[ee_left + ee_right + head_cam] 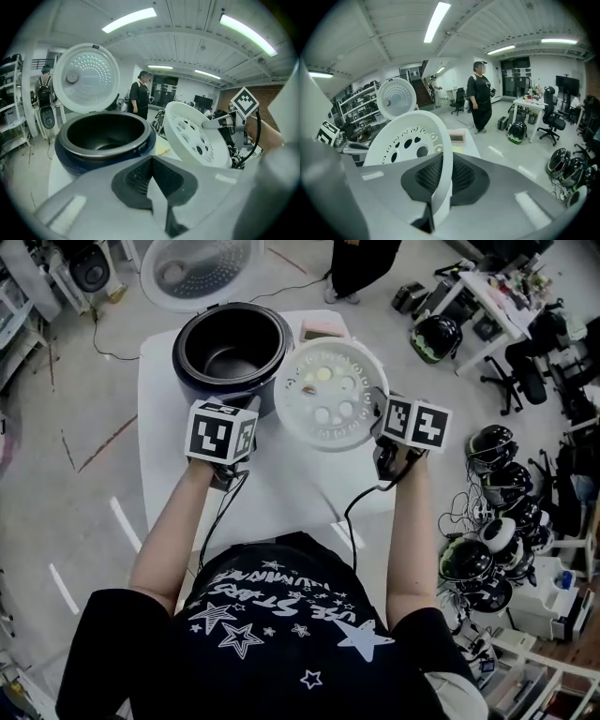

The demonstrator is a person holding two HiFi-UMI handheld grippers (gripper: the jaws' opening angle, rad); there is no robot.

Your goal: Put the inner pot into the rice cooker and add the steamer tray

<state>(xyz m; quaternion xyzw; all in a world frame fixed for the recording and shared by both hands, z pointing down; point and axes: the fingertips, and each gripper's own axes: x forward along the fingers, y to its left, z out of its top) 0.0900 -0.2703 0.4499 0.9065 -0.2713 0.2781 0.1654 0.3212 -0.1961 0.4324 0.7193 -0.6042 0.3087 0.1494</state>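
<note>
View from above of a person at a white table, holding a gripper in each hand.

In the upper left of centre stands a dark rice cooker. Its round lid is swung open at the top edge of the frame. The black inner pot already sits inside the cooker.

Just right of the cooker, at frame centre, is the white perforated steamer tray. It is held in the air, and its left edge overlaps the cooker's right rim in this view.

The right gripper has its jaws clamped on the tray's right rim, with the thin wall pinched between the ribbed pads. The left gripper view shows the tray tipped steeply, its holed face turned towards the pot.

The left gripper, in the lower left of centre, has its jaws pressed together with nothing between them.

Likely risks from here:
- **Loose hold:** the tray hangs from a single pinch at one edge. Its weight could make it pivot or slide out of the pads.
- **Crooked landing:** if it is lowered while this tilted, the low edge could catch on the pot's rim. The tray would then sit crooked or drop in unevenly.
- **Contact with the cooker:** a sideways swing could knock the tray against the cooker wall.

The free left gripper could steady the far edge.
</note>
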